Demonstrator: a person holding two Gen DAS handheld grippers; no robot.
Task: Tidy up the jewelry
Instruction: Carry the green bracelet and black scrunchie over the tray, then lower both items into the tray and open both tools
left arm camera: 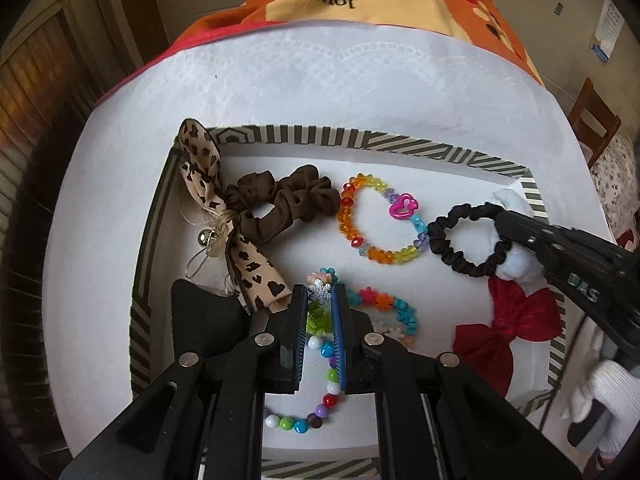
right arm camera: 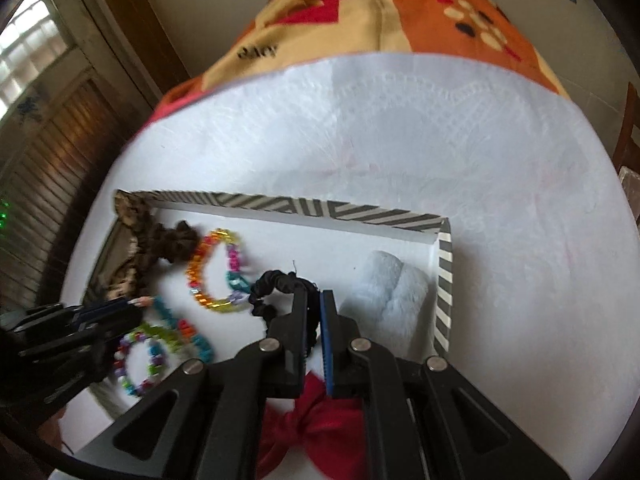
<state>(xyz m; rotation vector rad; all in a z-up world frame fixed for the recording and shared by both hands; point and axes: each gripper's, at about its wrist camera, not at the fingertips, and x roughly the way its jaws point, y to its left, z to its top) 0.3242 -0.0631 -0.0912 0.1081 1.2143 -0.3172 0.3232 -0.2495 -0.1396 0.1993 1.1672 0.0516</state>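
Right claw (right arm camera: 314, 312) is clamped on the black scrunchie (left arm camera: 466, 240), low over the striped tray (left arm camera: 360, 136) beside the white fluffy piece (right arm camera: 394, 292). Left claw (left arm camera: 319, 300) pinches the flower-bead bracelet (left arm camera: 384, 304) by its snowflake charm. Best to set each down flat in bare tray space, then let go. Count: two scrunchies, three bead bracelets, one red bow (left arm camera: 504, 328), one leopard bow (left arm camera: 208, 184).

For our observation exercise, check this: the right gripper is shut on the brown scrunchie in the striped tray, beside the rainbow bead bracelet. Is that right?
Not quite. The right gripper is shut on the black scrunchie, not the brown scrunchie, in the striped tray beside the rainbow bead bracelet. The left wrist view shows it.
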